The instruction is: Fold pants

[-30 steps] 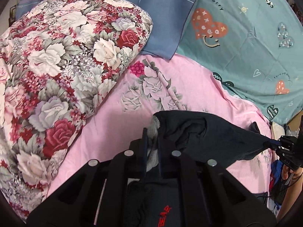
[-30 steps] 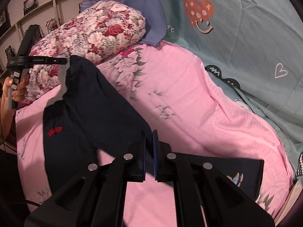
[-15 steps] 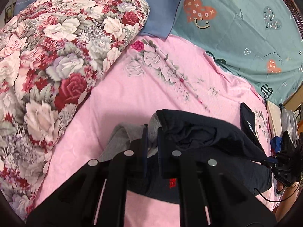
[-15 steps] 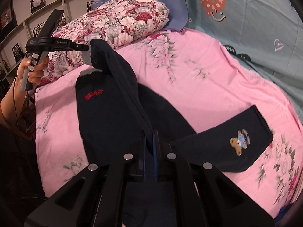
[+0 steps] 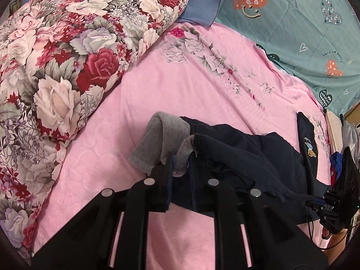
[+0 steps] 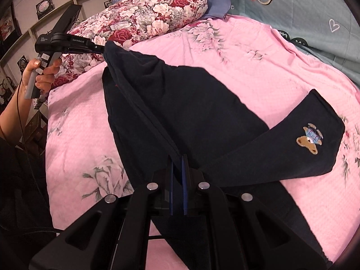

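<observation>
Pants: we see the dark navy pants (image 6: 191, 103) stretched in the air between our two grippers, sagging onto the pink bedsheet (image 6: 258, 67) below; one leg with a bear patch (image 6: 311, 140) lies flat toward 3 o'clock in the right wrist view.

Left gripper: our left gripper (image 5: 181, 168) is clamped on the grey ribbed cuff (image 5: 164, 139), which bunches just past its tips at 12 o'clock.

Right gripper: our right gripper (image 6: 177, 168) is pressed together on a fold of the navy fabric at its tips.

Long axis: from the right gripper the taut edge of the pants runs toward 11 o'clock, up to the left gripper (image 6: 99, 49) near the floral pillow (image 6: 146, 20).

Nearer hand: we judge the flat leg sits closer to the right gripper, so the held span would swing toward 3 o'clock to cover it.

Risk: we judge the sagging middle could crumple if one end lowers first.
</observation>
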The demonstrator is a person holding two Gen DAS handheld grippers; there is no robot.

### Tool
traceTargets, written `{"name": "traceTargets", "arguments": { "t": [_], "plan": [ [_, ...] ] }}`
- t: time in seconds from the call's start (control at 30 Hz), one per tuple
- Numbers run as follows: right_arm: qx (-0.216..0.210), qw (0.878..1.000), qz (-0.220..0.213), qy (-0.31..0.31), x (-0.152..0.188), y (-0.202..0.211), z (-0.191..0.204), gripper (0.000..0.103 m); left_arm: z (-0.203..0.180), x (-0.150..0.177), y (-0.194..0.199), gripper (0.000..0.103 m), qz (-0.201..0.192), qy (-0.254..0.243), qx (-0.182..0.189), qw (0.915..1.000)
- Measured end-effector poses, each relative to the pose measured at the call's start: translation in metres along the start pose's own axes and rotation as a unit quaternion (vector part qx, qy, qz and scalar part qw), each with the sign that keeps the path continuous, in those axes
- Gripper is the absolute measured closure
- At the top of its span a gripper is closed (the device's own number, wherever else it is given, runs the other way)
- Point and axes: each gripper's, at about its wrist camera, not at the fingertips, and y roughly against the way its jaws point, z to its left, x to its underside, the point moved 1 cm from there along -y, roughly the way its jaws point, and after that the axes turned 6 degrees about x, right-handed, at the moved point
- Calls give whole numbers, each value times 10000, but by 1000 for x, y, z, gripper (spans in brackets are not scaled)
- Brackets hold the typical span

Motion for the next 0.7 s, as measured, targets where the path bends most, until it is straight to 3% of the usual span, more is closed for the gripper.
{"name": "traceTargets", "arguments": {
  "t": [0.13,0.23,0.33,0.43,0.53,0.63,0.7],
  "plan": [
    [8,10000,26,-29,7,-7,3,93,7,8,-9,61,162,127,-65,9998],
    [12,9999,142,6,9,-13,5,87,11,14,-16,51,378,193,-166,9990],
    [-103,9989,392,233,11,-19,13,55,19,20,-15,35,572,409,-200,9973],
    [25,9977,357,573,7,-10,24,52,26,22,-3,25,547,647,-196,9962],
    [-169,9994,-200,239,-4,20,11,50,28,20,17,20,352,841,-167,9957],
    [380,9943,-725,-690,-15,48,-24,45,21,18,26,19,334,765,-265,9962],
    [683,9882,-867,-1065,-16,54,-38,44,14,17,25,19,444,787,-87,9959]
  ]
}}
